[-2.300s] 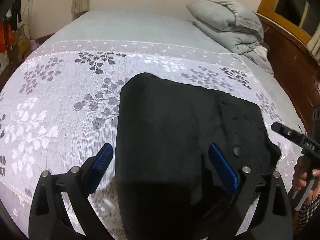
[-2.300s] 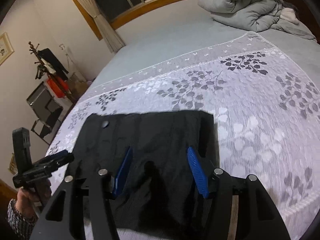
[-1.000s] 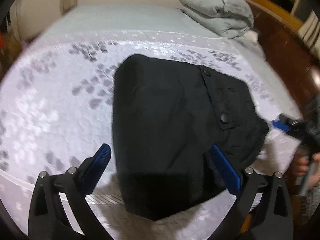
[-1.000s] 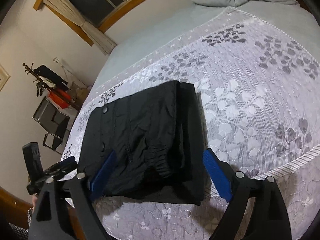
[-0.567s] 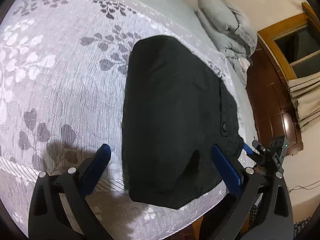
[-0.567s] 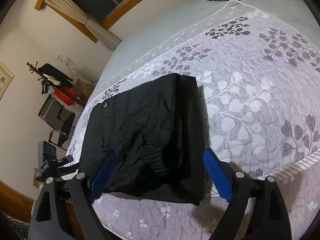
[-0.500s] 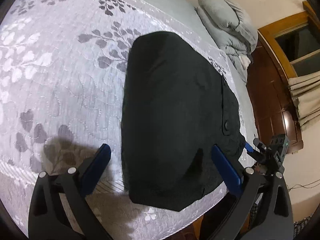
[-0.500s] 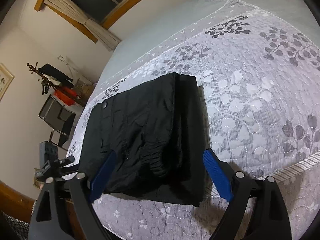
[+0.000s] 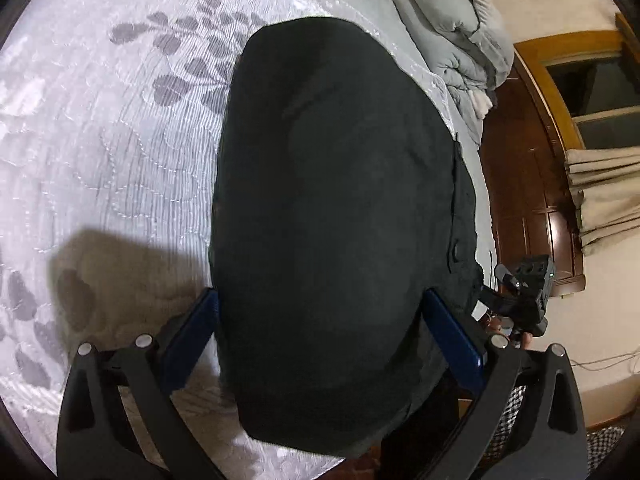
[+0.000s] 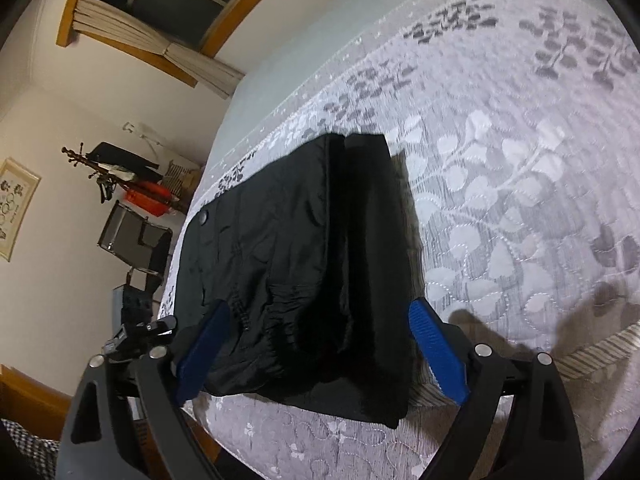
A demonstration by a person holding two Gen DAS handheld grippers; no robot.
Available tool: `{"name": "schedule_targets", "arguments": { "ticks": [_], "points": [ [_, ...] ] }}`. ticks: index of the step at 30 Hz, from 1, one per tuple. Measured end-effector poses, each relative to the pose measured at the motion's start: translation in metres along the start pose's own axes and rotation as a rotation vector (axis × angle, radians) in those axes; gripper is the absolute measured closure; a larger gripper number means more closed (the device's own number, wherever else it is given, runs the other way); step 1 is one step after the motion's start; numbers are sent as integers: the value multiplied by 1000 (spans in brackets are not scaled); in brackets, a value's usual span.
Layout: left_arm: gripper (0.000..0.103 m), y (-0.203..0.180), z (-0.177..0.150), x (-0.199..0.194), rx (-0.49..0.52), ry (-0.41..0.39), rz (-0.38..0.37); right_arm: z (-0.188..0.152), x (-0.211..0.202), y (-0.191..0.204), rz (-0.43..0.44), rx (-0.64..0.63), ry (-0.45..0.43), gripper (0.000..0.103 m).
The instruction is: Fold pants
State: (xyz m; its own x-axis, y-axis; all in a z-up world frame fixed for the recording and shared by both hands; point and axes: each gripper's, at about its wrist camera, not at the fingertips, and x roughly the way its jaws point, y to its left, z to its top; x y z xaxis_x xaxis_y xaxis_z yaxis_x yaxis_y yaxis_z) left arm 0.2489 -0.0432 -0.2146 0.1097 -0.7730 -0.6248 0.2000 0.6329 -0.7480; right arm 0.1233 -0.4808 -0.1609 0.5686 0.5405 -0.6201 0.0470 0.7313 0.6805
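Black pants (image 9: pixel 336 208) lie folded into a compact rectangle on the floral bedspread, near the bed's front edge. In the right wrist view the folded pants (image 10: pixel 296 264) show a snap button and a gathered waistband, with folded layers stacked on their right side. My left gripper (image 9: pixel 320 320) is open and hovers over the near end of the bundle, its blue pads either side of it. My right gripper (image 10: pixel 320 332) is open too, above the waistband end, holding nothing. The right gripper's body (image 9: pixel 524 296) appears past the pants' right edge in the left wrist view.
A white and grey leaf-patterned bedspread (image 10: pixel 520 208) covers the bed. A grey folded duvet (image 9: pixel 448 40) lies at the head by the dark wooden headboard (image 9: pixel 524 184). A coat rack and a chair (image 10: pixel 132 236) stand beside the bed.
Both grippers lifted off and pulled back from the pants, then swung round; now each has come closer to the folded bundle again. The pants lie as before.
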Motion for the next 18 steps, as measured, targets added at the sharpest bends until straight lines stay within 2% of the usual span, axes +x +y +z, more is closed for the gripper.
{"name": "schedule_targets", "arguments": {
  "ticks": [8,11,15,18],
  "points": [
    [3,5,6,19,-13,52,-48,4,25,-8,-33,-15,63,8],
    [3,2,9,20,-30,68,-74,3,33,-9,3,-13,91,7],
    [3,-8,12,19,-4,78,-129,3,38,-7,4,-39,100,5],
    [3,-1,15,29,-14,117,-110,4,45,-8,10,-43,125,4]
  ]
}}
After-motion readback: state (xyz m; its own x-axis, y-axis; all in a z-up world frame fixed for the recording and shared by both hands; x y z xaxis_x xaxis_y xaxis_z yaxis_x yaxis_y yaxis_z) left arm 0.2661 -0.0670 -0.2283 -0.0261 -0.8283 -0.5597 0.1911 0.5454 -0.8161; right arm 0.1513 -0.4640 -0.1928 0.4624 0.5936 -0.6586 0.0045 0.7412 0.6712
